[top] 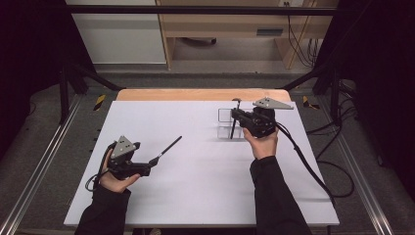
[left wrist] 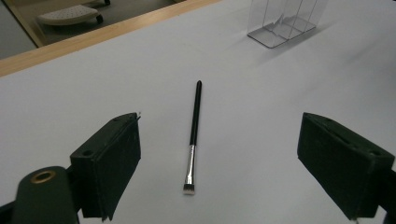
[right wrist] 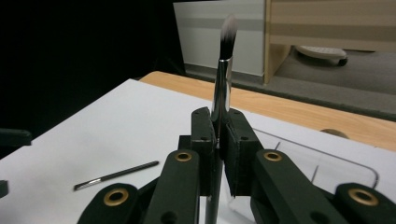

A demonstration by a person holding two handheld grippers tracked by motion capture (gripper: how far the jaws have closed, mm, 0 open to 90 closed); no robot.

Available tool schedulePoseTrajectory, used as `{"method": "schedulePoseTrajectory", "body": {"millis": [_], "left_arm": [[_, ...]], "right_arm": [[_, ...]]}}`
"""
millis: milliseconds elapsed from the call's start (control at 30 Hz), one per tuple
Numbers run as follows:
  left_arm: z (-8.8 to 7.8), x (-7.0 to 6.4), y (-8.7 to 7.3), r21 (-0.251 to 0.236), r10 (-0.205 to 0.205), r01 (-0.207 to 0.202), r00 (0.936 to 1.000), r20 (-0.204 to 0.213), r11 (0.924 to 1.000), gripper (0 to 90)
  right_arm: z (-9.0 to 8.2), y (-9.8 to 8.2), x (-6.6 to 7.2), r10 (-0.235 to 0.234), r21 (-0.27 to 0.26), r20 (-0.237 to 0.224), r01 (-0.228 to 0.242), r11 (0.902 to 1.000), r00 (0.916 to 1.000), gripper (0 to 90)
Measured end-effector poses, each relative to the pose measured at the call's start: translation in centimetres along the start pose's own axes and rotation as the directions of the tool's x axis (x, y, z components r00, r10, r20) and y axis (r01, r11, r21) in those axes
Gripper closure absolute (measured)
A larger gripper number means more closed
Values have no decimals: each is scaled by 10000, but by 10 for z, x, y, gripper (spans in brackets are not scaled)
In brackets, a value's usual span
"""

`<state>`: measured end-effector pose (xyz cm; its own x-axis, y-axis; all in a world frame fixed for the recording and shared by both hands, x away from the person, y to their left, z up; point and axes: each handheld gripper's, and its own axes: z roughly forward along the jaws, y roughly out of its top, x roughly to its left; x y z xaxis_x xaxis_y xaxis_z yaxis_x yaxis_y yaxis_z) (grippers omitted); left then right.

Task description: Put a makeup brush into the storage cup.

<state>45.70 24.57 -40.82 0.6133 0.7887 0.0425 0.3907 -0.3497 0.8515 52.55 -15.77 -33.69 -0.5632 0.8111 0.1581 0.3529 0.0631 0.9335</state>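
A thin black brush (left wrist: 194, 130) with a silver ferrule and a flat tip lies on the white table (left wrist: 70, 102), straight ahead of my left gripper (left wrist: 219, 128), whose jaws stand wide open on either side of it without touching. In the high view that brush (top: 169, 148) lies just right of the left gripper (top: 149, 167). My right gripper (right wrist: 218, 120) is shut on a fluffy makeup brush (right wrist: 223, 79), held upright with its bristles on top. In the high view the right gripper (top: 237, 116) holds the fluffy brush (top: 235, 117) over a clear plastic organizer (top: 225, 116).
The clear organizer (left wrist: 285, 23) has several upright compartments and stands at the back right of the table. A wooden edge (top: 195, 94) runs along the table's far side. The right gripper's cable (top: 303, 161) trails across the table's right part.
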Motion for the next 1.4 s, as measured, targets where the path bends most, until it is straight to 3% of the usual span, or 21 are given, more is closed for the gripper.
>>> {"method": "schedulePoseTrajectory", "body": {"millis": [933,1400], "left_arm": [[1,-1,-1,91,-5,5,10000,76,10000,130],[0,-1,0,68,-7,6,9999,120,10000,131]], "right_arm": [[13,24,-22,60,-530,1123,0,9986,9937,837],[28,30,-33,131,-425,1629,-63,9991,9866,837]]}}
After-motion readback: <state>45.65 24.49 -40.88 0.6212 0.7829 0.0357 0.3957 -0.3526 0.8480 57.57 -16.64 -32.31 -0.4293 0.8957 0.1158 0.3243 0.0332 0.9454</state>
